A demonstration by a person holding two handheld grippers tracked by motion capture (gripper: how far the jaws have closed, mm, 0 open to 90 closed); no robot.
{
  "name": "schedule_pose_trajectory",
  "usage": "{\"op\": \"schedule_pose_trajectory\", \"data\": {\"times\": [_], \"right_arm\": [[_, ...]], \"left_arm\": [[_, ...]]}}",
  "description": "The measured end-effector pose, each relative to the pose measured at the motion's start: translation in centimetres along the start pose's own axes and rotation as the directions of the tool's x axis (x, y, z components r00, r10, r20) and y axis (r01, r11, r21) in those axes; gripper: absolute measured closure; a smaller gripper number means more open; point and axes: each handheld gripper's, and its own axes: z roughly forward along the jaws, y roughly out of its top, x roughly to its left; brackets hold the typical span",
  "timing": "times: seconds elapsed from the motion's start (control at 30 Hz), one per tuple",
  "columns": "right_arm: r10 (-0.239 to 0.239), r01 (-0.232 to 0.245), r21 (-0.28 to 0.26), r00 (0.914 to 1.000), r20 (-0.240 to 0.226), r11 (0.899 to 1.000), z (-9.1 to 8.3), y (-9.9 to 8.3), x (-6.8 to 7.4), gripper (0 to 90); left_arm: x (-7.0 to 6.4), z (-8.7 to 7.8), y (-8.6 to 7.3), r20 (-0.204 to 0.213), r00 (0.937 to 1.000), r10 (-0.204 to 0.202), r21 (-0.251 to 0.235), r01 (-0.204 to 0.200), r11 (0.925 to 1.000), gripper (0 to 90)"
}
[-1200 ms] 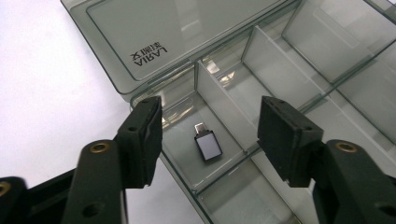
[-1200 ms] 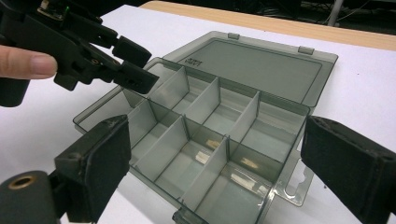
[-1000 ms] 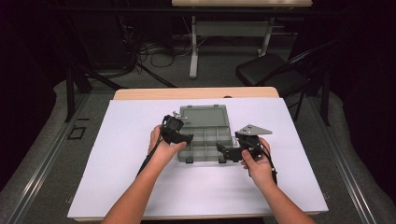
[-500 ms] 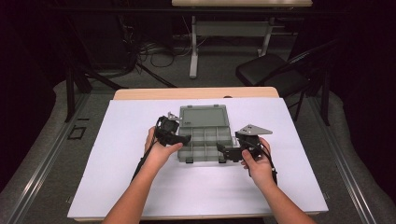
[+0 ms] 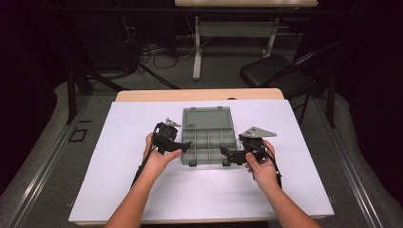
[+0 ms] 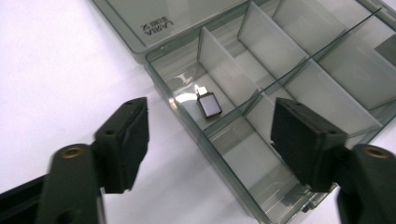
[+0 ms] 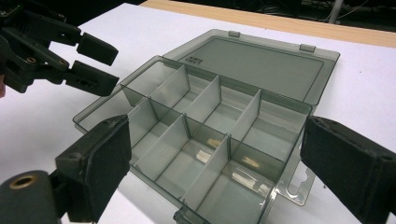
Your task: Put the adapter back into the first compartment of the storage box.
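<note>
**Open compartment box between two spread grippers**

High view: a grey, see-through compartment box point(image 5: 208, 138) lies at the middle of the frame on the white table cover point(image 5: 119, 137), its lid folded back toward the top of the frame. The left gripper point(image 5: 185, 144), held in the person's left hand point(image 5: 159, 159), sits just left of the box with its tips at the box's left edge. The right gripper point(image 5: 226, 155), held in the right hand point(image 5: 261, 166), sits at the lower right of the box with its tips at the box's front right corner. A black chair point(image 5: 271, 73) stands beyond the table in the upper right.

Left gripper view: the two black jaws rise from the lower left and lower right, spread wide with nothing between them. The left gripper point(image 6: 210, 137) hovers over the box's point(image 6: 280, 70) edge. In the centre, a small dark rectangular piece with a metal end point(image 6: 208, 104) lies in the narrow end compartment, close to a divider. The lid, with printed lettering, fills the upper left.

Right gripper view: the right gripper point(image 7: 215, 163) has its jaws wide apart, one at the lower left and one at the lower right, empty, with the box point(image 7: 205, 116) between and beyond them. The lid lies flat at the upper right. The left gripper point(image 7: 100, 65) shows in the upper left, jaws apart, beside the box's far end.
</note>
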Motion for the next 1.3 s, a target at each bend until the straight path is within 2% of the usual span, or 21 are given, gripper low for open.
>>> {"op": "schedule_pose_trajectory", "data": {"times": [0.1,0.23,0.4,0.53,0.63,0.97,1.07,1.17,1.3], "right_arm": [[-0.006,0.006,-0.006,1.0,0.001,1.0,-0.1,0.0,-0.1,8.5],[-0.003,0.003,-0.007,1.0,0.004,1.0,-0.1,0.0,-0.1,8.5],[-0.003,0.003,-0.005,1.0,0.001,1.0,0.0,0.0,0.0,8.5],[-0.004,0.004,0.001,1.0,0.002,1.0,-0.1,-0.1,0.0,8.9],[-0.011,0.011,-0.004,0.9999,0.003,1.0,0.0,-0.1,0.0,9.1],[-0.017,0.017,-0.002,0.9999,0.001,1.0,0.1,-0.1,0.2,9.1],[-0.018,0.018,-0.005,0.9998,0.001,1.0,0.1,-0.1,0.2,9.1],[-0.018,0.018,-0.004,0.9998,0.003,1.0,0.1,-0.1,0.2,9.1],[-0.018,0.018,-0.007,0.9998,0.005,1.0,0.1,-0.1,0.2,9.1]], "left_arm": [[0.0,0.2,-0.4,0.041,0.9981,-0.046,0.018,0.045,0.9988,23.4],[-0.1,0.5,-1.1,0.051,0.9977,-0.045,0.036,0.043,0.9984,17.1],[0.0,1.0,-1.7,0.075,0.9959,-0.051,0.081,0.045,0.9957,15.4],[-0.1,1.3,-2.1,0.069,0.9968,-0.042,0.08,0.037,0.9961,15.3],[-0.3,1.4,-2.1,0.046,0.9989,-0.004,0.073,0.0,0.9973,15.4],[-0.2,2.8,-2.1,0.025,0.9997,-0.001,0.093,-0.002,0.9957,16.1],[-0.2,3.1,-2.1,0.017,0.9998,0.009,0.102,-0.011,0.9948,19.9],[-0.2,3.3,-2.1,-0.012,0.9996,0.026,0.11,-0.025,0.9937,28.6],[-0.2,3.3,-2.2,-0.016,0.9995,0.027,0.119,-0.025,0.9926,34.1]]}}
